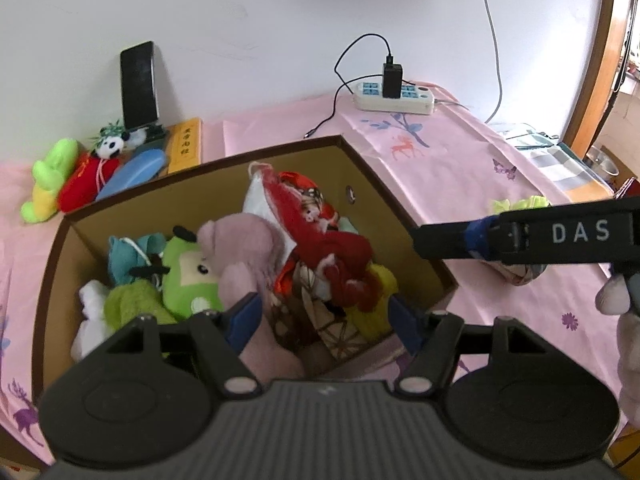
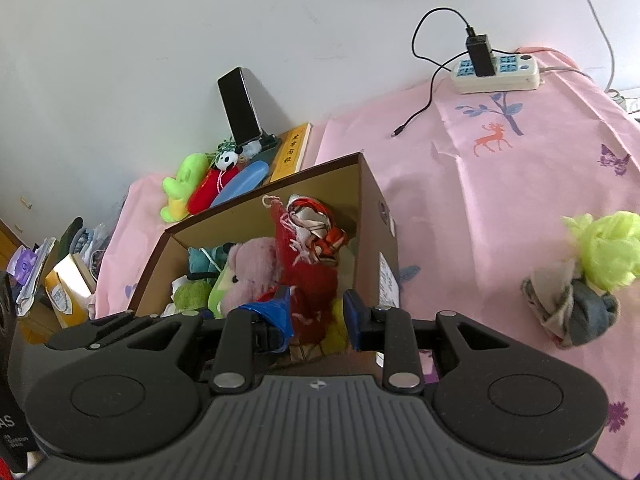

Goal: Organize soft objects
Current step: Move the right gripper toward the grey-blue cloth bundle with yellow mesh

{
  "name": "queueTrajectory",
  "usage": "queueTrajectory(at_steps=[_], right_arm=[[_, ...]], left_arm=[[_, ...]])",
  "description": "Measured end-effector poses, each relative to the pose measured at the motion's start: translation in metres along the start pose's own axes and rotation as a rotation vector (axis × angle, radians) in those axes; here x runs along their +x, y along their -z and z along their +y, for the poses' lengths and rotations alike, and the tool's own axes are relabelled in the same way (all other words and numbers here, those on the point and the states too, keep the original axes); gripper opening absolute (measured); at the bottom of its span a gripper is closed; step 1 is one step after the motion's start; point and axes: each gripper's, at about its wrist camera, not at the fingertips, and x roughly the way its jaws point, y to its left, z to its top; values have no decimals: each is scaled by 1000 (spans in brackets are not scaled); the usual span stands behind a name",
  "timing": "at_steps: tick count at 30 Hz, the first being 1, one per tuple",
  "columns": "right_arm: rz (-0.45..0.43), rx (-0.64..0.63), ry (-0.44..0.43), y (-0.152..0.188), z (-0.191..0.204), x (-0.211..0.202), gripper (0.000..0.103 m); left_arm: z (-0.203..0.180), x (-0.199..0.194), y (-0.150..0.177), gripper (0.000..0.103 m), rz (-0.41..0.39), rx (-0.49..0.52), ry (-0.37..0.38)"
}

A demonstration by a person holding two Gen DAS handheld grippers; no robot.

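An open cardboard box (image 1: 200,184) (image 2: 248,216) stands on the pink cloth, filled with soft toys. Among them are a pink plush (image 1: 240,248) (image 2: 252,268), a red fringed cloth toy (image 1: 332,248) (image 2: 312,280) and a green plush (image 1: 188,280). My left gripper (image 1: 324,320) hovers over the box's near side, open wide, nothing between its blue fingers. My right gripper (image 2: 318,316) (image 1: 420,240) sits just right of the box, its fingers a little apart and empty; the red toy shows through the gap. A yellow-green fluffy piece (image 2: 604,252) and a grey cloth bundle (image 2: 576,312) lie on the cloth at right.
Behind the box lie a green-yellow plush (image 1: 48,184), a red panda plush (image 1: 88,184), a blue case (image 1: 132,174), a yellow book (image 1: 186,146) and a propped phone (image 1: 138,84). A power strip (image 1: 394,98) with a charger and cable sits by the wall. A gloved hand (image 1: 624,320) is at right.
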Motion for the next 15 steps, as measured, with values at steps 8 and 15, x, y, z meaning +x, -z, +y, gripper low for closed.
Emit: queueTrajectory(at_steps=[8, 15], right_arm=[[-6, -12, 17, 13, -7, -19, 11], [-4, -14, 35, 24, -15, -31, 11]], left_arm=[[-24, -11, 8, 71, 7, 24, -40], [-50, -16, 14, 71, 14, 60, -43]])
